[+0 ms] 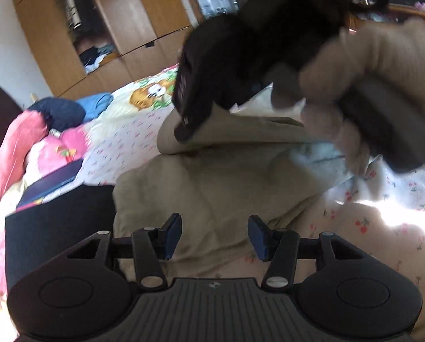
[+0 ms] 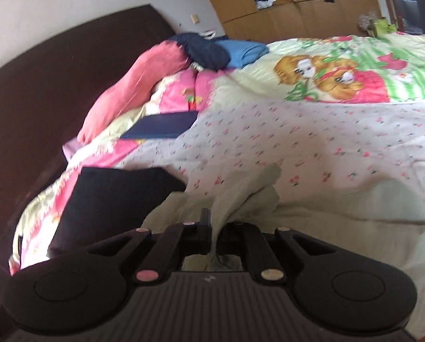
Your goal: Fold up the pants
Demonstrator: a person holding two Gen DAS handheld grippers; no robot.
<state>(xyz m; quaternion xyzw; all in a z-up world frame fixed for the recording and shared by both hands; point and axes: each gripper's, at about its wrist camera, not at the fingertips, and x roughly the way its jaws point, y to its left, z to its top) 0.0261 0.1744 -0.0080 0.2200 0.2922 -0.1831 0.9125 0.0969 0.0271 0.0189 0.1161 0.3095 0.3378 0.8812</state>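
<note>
Our left gripper [image 1: 214, 235], fingers half open and empty, hovers over the pants [image 1: 212, 176] on the bed [image 1: 132, 134]; to their right, our right gripper [image 2: 213, 228] pinches a lifted pants edge.

pants [image 1: 212, 176] matt beige cloth; wardrobe [image 1: 144, 14] smooth wood; tongs [image 1: 214, 235] matt black plastic.

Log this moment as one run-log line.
task: fold pants | right gripper: shut on khaki pants, lifting an edge | left gripper: open above pants, empty | surface: bed
</note>
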